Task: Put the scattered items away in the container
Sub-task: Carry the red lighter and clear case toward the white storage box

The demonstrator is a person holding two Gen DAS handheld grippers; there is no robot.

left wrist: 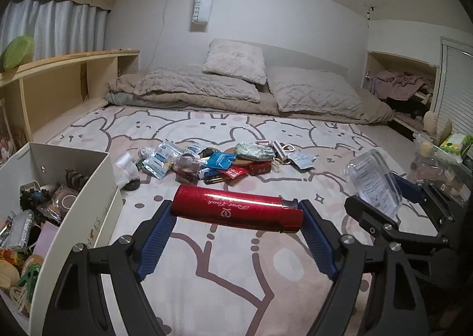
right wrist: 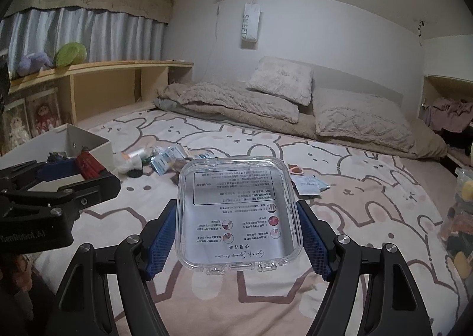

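My left gripper (left wrist: 236, 214) is shut on a red glitter tube (left wrist: 233, 207), held crosswise above the bed, just right of the white storage box (left wrist: 79, 188). The box holds several small items. My right gripper (right wrist: 238, 214) is shut on a clear plastic case (right wrist: 238, 211) with a printed leaflet inside; it shows at the right in the left wrist view (left wrist: 374, 185). A pile of scattered sachets and small items (left wrist: 212, 163) lies on the bunny-print blanket beyond both grippers. The left gripper and the red tube (right wrist: 88, 169) show at the left of the right wrist view, in front of the box (right wrist: 88, 143).
Pillows and a folded beige duvet (left wrist: 236, 87) lie at the head of the bed. A wooden shelf (left wrist: 59, 75) runs along the left wall. A clear bin of items (left wrist: 437, 152) stands at the right bed edge. A loose sachet (right wrist: 307, 185) lies right of the pile.
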